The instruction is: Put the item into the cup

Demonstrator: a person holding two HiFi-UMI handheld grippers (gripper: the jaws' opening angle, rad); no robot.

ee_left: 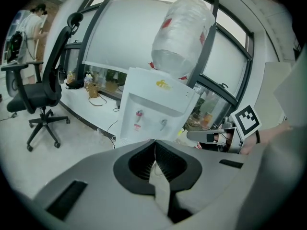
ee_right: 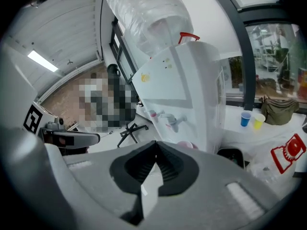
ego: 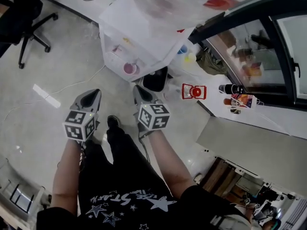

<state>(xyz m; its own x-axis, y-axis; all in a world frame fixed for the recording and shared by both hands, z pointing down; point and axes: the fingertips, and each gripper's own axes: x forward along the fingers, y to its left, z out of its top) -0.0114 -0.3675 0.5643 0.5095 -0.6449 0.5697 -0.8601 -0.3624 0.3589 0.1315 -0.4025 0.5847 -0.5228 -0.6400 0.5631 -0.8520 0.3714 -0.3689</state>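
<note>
Task not yet begun: the left claw [ego: 92, 95] and right claw [ego: 139, 92] were both clenched on nothing, held low facing a water dispenser [ego: 139, 37] where a pink cup [ego: 129, 69] stood, and no item to load could be made out.

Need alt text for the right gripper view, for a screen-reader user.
The right gripper, jaws shut on nothing, points at a white water dispenser topped by an upturned clear bottle, with a pink cup under its taps. A blue cup and a yellow cup stand on the white counter to the right.
</note>
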